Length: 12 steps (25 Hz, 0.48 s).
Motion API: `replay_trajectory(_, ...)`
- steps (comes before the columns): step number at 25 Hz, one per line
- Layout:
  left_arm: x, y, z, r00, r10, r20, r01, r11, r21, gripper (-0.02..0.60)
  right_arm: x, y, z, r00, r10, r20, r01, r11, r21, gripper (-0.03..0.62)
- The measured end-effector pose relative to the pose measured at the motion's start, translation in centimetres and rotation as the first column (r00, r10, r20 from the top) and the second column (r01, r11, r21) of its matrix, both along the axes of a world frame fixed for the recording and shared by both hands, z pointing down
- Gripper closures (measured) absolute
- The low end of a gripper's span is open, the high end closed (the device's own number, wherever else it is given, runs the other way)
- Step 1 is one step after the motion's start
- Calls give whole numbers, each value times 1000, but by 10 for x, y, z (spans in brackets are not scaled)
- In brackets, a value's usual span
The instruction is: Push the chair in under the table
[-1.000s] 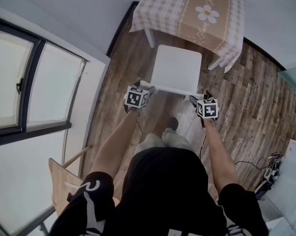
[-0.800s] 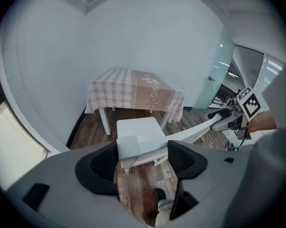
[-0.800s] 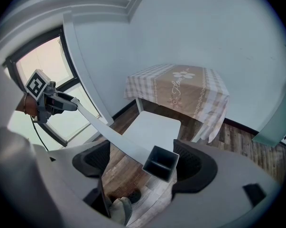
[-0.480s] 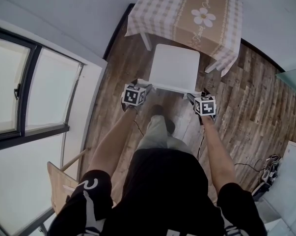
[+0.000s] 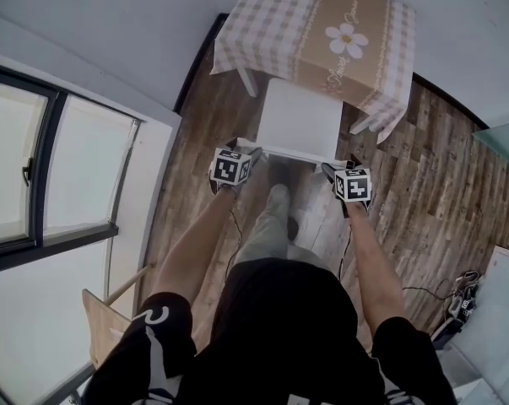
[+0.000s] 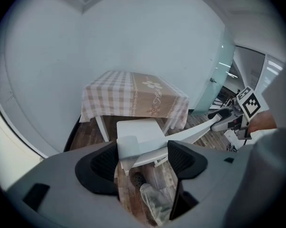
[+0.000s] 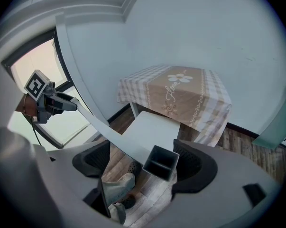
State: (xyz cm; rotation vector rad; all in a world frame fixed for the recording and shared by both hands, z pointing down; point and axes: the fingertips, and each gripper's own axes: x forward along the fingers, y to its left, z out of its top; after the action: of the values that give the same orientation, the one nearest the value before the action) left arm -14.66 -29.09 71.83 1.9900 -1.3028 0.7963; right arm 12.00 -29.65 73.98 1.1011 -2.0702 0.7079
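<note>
— Chair [image 5: 300, 116] position?
— White, straight ahead of the person. Front of the seat is under the hanging edge of the cloth on the surface [image 5: 271, 19]. The rest of the seat and the back rail stick out over the wood floor [image 5: 423, 175].
— Left gripper [image 6: 143, 156]?
— At the rail's left end. Jaws stand apart with the corner of the chair back between them, close to the left jaw. There's a gap on the other side, so it's not clamped.
— Right gripper [image 7: 142, 161]?
— Mirror case at the right end. Jaws are spread, with the rail's hollow square end between them, next to the right jaw. The rail runs from there across to the other gripper.
— Surface details?
— Checked cloth [image 5: 381, 66] with a tan centre strip and a daisy print [image 5: 345, 35]. It sits against the wall, and white legs show below the cloth.
— Anything near the rail?
— Person's leg [image 5: 267, 226], on the floor between the two grippers, just behind the seat. Window [image 5: 43, 167] off to the left.
</note>
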Motion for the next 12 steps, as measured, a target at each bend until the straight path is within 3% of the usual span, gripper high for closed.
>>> replay_trajectory(12, 0, -68, 1, 999, 37, 0, -37, 999, -12, 239, -1, -57, 2, 1000, 19, 12, -18, 1000, -16, 166)
